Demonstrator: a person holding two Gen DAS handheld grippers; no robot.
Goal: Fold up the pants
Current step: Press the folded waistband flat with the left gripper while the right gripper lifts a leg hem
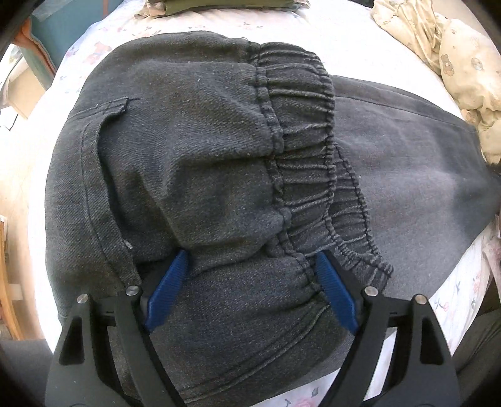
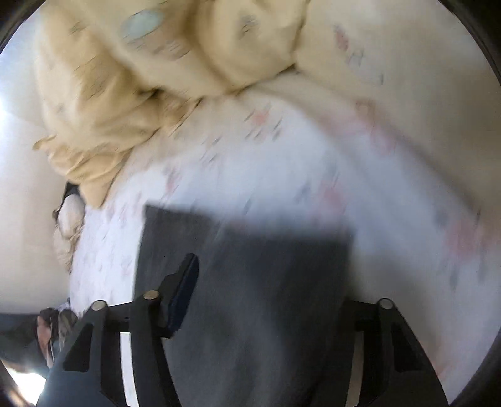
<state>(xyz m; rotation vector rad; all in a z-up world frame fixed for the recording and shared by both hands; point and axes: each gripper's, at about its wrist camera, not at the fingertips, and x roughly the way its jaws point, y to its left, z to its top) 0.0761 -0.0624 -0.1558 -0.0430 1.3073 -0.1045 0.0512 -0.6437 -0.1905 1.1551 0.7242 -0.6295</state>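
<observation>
Dark grey denim pants (image 1: 200,175) lie on the bed, the top part folded over so the elastic waistband (image 1: 300,150) rests on the legs (image 1: 407,162). My left gripper (image 1: 250,263) is open, its blue-padded fingers (image 1: 169,288) spread wide and resting on the fabric near the waistband's near end. In the blurred right wrist view the hem end of the pant legs (image 2: 250,281) lies between the open fingers of my right gripper (image 2: 269,266). The left finger (image 2: 181,294) shows; the right finger is hidden under the cloth.
The bed has a white floral sheet (image 1: 328,28). A crumpled cream blanket (image 1: 463,75) lies at the right, also in the right wrist view (image 2: 125,78). A folded olive garment (image 1: 228,4) sits at the bed's far edge. Furniture stands left of the bed (image 1: 37,62).
</observation>
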